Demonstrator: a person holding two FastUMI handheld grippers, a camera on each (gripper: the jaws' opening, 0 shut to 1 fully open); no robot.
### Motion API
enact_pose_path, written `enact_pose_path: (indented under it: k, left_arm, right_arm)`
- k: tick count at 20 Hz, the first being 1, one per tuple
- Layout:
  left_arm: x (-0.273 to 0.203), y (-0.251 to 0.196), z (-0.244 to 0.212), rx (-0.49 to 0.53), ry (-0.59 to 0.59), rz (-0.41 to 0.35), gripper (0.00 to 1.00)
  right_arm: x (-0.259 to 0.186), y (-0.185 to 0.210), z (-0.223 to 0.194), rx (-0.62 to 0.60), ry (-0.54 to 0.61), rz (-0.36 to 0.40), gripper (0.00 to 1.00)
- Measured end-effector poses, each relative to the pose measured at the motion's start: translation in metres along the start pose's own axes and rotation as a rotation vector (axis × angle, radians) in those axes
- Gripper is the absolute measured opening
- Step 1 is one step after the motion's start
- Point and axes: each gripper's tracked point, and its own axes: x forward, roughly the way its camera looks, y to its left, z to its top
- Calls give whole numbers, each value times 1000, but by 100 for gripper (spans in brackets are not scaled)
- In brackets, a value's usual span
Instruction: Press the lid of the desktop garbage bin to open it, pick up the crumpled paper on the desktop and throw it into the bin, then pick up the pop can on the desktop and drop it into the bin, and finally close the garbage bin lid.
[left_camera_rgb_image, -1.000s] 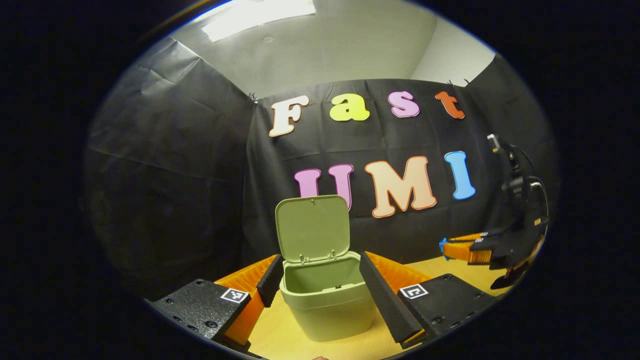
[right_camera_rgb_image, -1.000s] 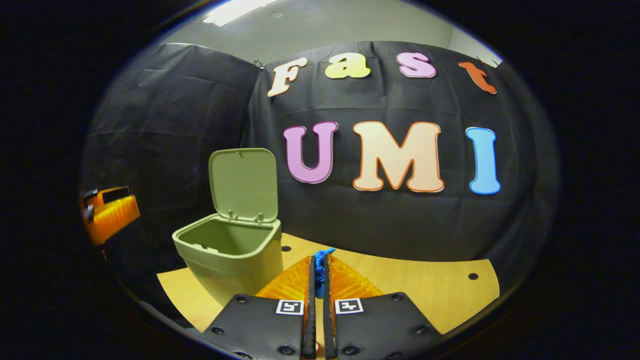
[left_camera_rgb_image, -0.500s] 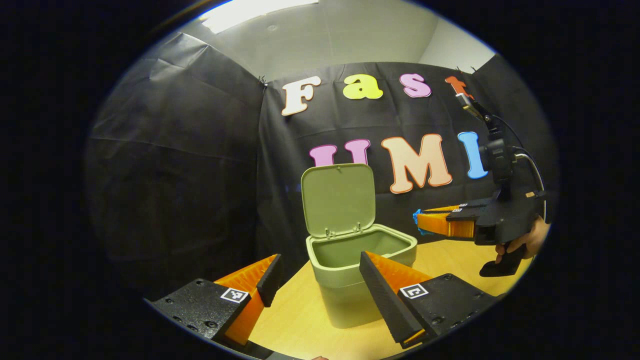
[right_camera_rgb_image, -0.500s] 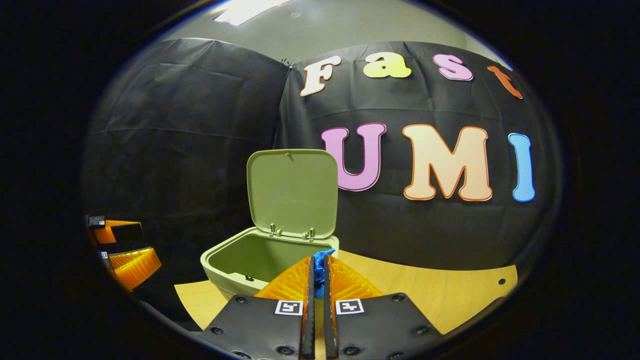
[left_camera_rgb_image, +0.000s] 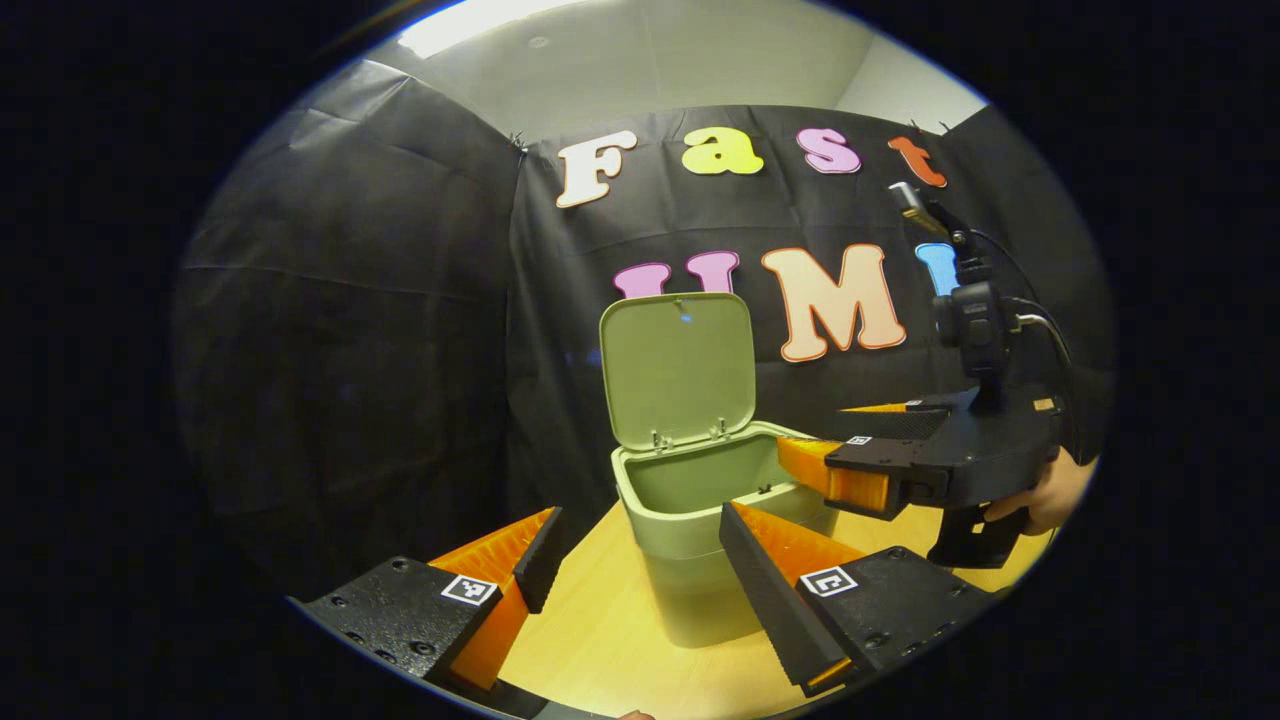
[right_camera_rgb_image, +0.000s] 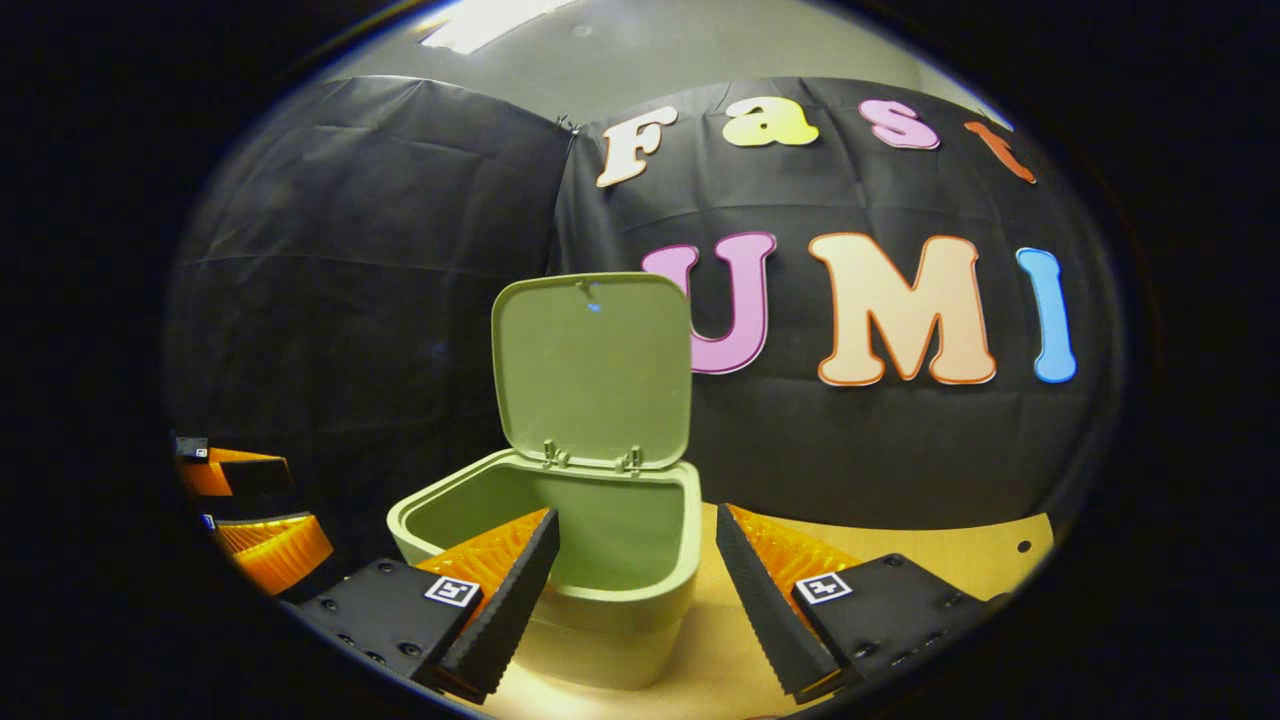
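Our right gripper (right_camera_rgb_image: 630, 590) stood wide above the open bin (right_camera_rgb_image: 640, 590), apparently to drop something; our left gripper (left_camera_rgb_image: 635, 570) waited wide.

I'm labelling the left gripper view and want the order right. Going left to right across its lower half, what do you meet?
The left gripper's own left finger → green bin → its own right finger → right gripper → the hand holding it.
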Motion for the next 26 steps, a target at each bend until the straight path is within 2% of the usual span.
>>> enact_pose_path:
  k: [6, 14, 20, 26]
  left_arm:
    - [13, -65, 11, -10, -31, -120, 94]
    - [10, -157, 2, 0, -6, -266, 94]
    - [-5, -227, -29, 3, 76, -388, 94]
    - [-15, -278, -79, 33, 191, -465, 94]
  right_arm:
    - [-51, -80, 33, -28, -85, -132, 98]
    - [-133, -193, 55, -82, -107, -312, 98]
    - [-193, -258, 47, -74, -72, -439, 98]
    - [-254, -310, 31, -51, -24, -564, 98]
